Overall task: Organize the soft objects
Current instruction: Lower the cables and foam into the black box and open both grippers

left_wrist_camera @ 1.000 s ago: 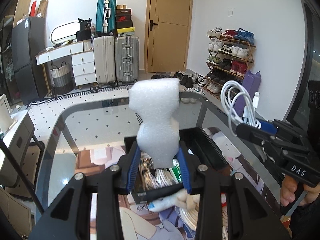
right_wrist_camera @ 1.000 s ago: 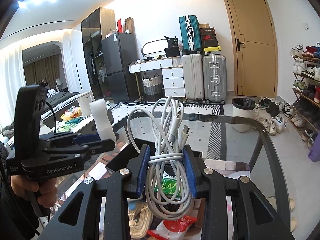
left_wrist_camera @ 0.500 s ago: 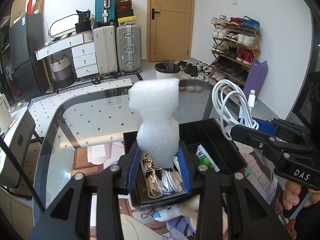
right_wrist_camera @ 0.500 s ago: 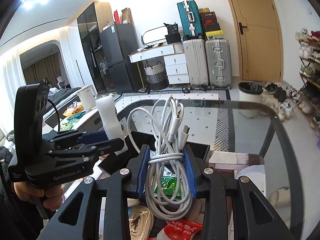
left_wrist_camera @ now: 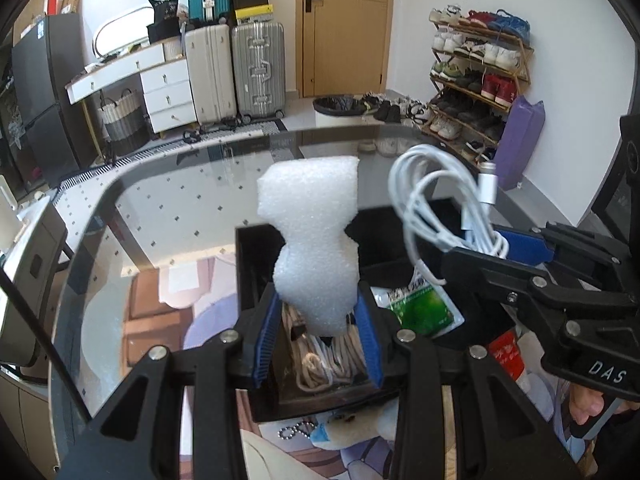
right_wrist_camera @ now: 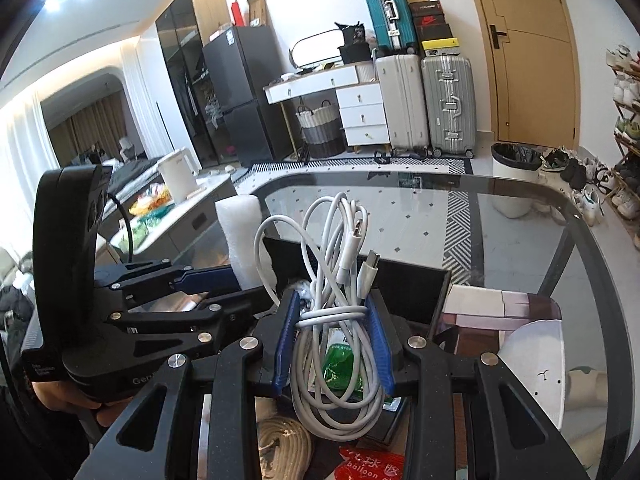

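My left gripper (left_wrist_camera: 318, 308) is shut on a white foam piece (left_wrist_camera: 314, 232), squeezed at its lower end and standing upright above a black box (left_wrist_camera: 256, 264) on the glass table (left_wrist_camera: 168, 216). My right gripper (right_wrist_camera: 332, 312) is shut on a bundle of white USB cable (right_wrist_camera: 340, 276), its loops hanging below the blue pads (right_wrist_camera: 378, 344). Both hover side by side over the box; the right gripper (left_wrist_camera: 516, 246) with the cable (left_wrist_camera: 436, 204) shows in the left wrist view, the left gripper (right_wrist_camera: 224, 278) and foam (right_wrist_camera: 244, 240) in the right one. The box holds beige rope (left_wrist_camera: 324, 360) and a green packet (left_wrist_camera: 420, 308).
A red balloon packet (right_wrist_camera: 370, 466) and coiled beige rope (right_wrist_camera: 280, 446) lie near the box. A white plush toy with a bead chain (left_wrist_camera: 348, 428) sits at the box's near edge. Suitcases (left_wrist_camera: 256, 68), a shoe rack (left_wrist_camera: 476, 80) and a bin (right_wrist_camera: 514, 182) stand beyond the table.
Both grippers have sunk and moved forward over the black box, tilting further down. The box and its contents fill more of each view. Foam and cable stay gripped as before.
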Tool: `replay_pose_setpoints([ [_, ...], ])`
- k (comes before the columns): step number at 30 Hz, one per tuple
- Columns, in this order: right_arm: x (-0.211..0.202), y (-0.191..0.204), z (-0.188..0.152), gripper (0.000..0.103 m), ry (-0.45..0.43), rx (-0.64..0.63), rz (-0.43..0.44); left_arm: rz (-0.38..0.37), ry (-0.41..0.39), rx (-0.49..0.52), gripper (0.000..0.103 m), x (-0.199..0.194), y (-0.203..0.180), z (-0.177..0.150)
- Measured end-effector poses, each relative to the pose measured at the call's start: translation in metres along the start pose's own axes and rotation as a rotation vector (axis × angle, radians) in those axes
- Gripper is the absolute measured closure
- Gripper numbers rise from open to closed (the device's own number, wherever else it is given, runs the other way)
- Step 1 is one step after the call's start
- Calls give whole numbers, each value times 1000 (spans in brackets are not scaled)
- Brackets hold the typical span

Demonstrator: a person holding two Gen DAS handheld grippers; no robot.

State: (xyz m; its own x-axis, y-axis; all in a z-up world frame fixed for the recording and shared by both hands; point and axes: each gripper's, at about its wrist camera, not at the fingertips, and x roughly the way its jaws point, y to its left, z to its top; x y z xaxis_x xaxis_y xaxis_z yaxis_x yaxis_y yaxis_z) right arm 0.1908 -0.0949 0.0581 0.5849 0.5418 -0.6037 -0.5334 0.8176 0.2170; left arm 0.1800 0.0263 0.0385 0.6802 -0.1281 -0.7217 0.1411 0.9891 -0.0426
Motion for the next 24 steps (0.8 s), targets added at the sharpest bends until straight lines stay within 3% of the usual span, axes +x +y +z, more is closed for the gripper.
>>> replay_pose_setpoints([
  [10, 19, 2, -8, 69, 35, -28, -20, -14, 11, 34, 67, -4, -10, -13],
  [21, 9, 1, -14, 69, 31, -34, -28, -25, 32, 33, 66, -11, -10, -17],
  [24, 1, 3, -17, 57, 29, -35, -35, -50, 35, 17, 48, -17, -8, -16],
])
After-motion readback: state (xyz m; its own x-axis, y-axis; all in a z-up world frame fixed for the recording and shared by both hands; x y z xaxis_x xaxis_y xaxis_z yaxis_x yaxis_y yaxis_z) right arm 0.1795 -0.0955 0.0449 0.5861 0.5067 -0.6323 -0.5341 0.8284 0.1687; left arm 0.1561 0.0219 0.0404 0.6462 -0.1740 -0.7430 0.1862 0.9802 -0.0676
